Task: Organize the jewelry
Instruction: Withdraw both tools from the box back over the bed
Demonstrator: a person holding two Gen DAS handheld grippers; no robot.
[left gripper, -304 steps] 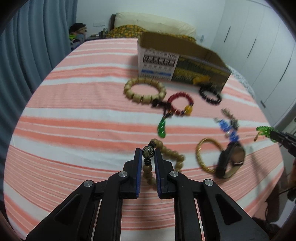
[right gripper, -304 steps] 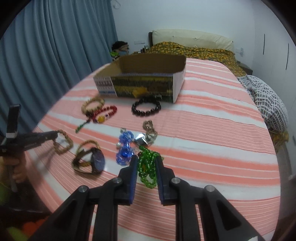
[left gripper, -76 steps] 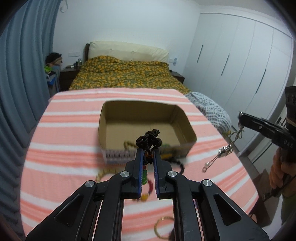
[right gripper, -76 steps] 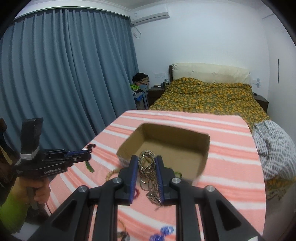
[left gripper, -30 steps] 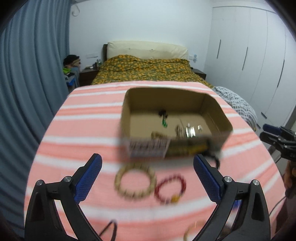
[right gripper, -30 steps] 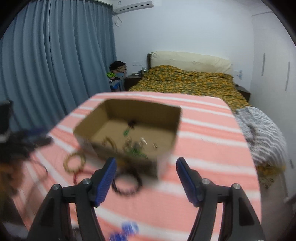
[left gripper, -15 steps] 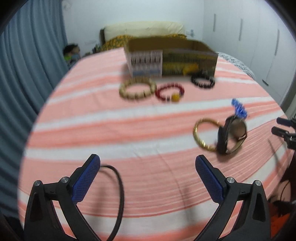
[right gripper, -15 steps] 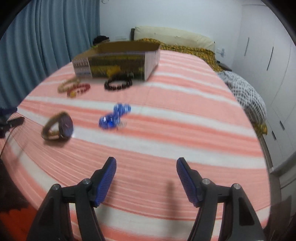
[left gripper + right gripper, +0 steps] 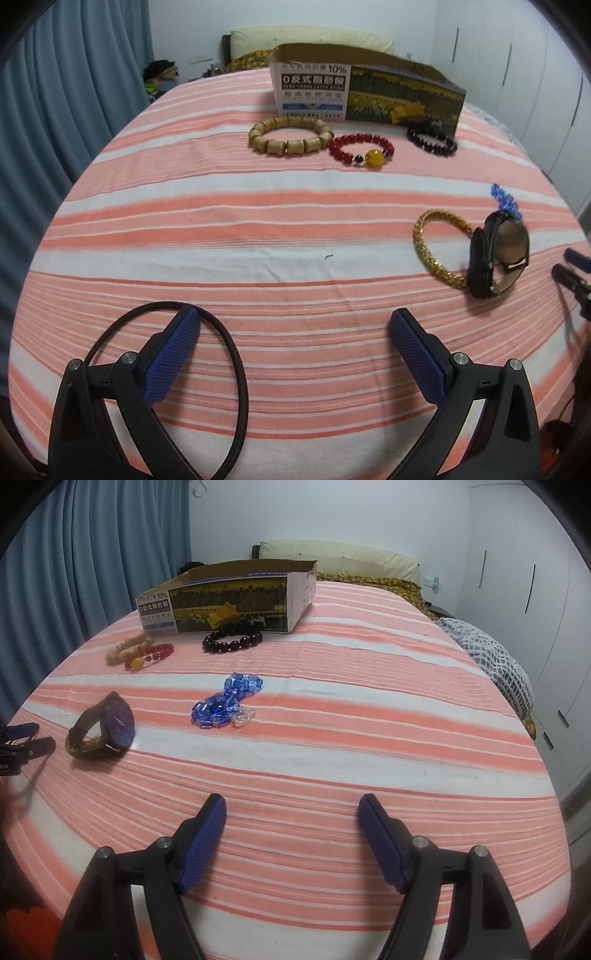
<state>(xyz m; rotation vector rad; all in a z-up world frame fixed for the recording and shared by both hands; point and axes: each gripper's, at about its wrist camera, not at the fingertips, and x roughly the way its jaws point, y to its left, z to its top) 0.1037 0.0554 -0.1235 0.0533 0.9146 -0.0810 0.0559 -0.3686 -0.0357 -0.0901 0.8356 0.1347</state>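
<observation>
Both grippers have dropped back from the printed cardboard box (image 9: 365, 90), released and empty. The left gripper (image 9: 293, 354) and right gripper (image 9: 291, 834) face remaining pieces: ahead-left, a dark-strapped wristwatch (image 9: 101, 731) and blue crystal bracelet (image 9: 225, 701).

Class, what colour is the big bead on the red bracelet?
Amber yellow bead, clearest in the left wrist view.

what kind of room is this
Most likely a bedroom: a bed with a pillow stands behind the striped table, with white wardrobes on one side and blue curtains on the other.
</observation>
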